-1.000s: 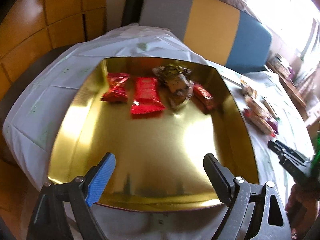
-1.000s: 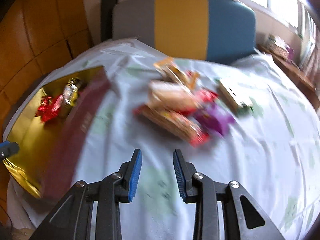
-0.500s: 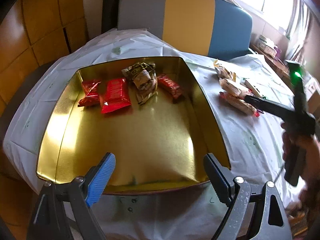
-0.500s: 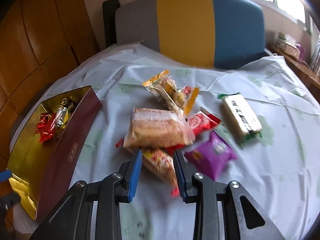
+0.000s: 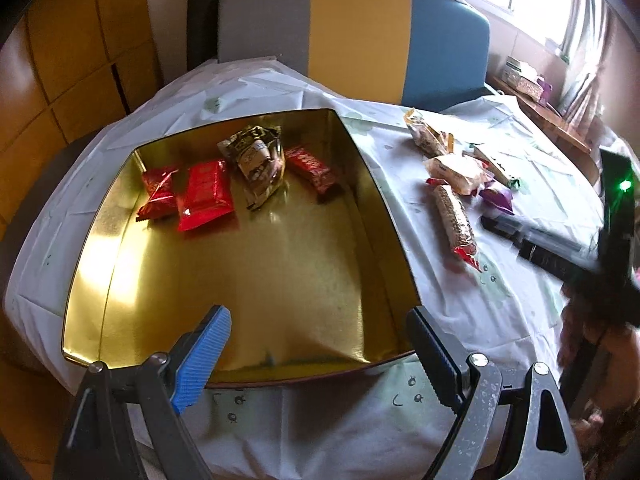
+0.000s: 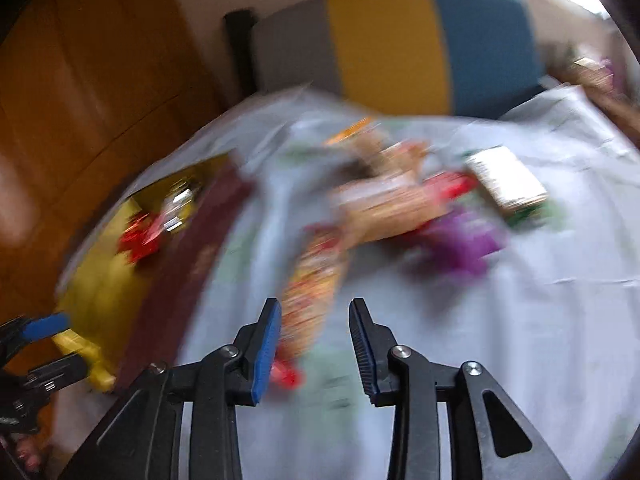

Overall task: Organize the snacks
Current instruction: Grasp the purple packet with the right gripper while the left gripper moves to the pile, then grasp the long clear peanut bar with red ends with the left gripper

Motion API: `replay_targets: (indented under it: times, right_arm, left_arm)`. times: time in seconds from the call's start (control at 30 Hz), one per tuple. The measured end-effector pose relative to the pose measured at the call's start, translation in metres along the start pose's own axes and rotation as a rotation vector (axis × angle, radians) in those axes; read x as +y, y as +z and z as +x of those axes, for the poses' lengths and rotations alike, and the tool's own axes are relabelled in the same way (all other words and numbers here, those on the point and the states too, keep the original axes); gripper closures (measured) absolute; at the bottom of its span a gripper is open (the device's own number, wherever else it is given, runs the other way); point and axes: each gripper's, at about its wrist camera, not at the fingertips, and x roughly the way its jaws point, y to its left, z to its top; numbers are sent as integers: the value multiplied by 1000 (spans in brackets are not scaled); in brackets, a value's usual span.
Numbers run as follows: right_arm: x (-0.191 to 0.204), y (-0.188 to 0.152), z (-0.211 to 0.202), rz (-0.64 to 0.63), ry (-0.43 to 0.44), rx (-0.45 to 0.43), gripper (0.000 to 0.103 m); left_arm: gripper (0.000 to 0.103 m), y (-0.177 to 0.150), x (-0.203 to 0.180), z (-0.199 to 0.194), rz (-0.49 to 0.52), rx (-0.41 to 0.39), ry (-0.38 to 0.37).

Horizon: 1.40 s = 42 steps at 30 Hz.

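Your right gripper [image 6: 314, 344] has just been opening; its fingers [image 6: 264, 344] stand parted, and the near end of the long snack bar [image 6: 312, 292] lies between them, closer to the left finger, with no pad clearly pressing on it. Blur hides any contact. The bar is a slim red-and-yellow wrapper, angled away toward the snack pile [image 6: 416, 200] on the white-clothed bench [image 6: 520, 320]. Your left gripper [image 5: 320, 352] hangs wide open and empty over the near edge of the gold tin [image 5: 248, 280]; red packets [image 5: 204, 194] lie along its far side.
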Motion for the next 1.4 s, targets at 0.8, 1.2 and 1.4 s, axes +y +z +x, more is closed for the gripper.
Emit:
replay_targets:
  times: [0.8,1.2,1.4]
  right_arm:
    - [-75,36,47,74,-184,40,61]
    - [-86,-9,-1,153,-228,-32,66]
    - [-92,-13,-1,185,-210,-47,64]
  left_arm:
    - [13,8,-40,-3,91,-4,-13]
    - [13,38,-95,20,161,14,-69]
    - [13,55,-127,40,205,26,-71]
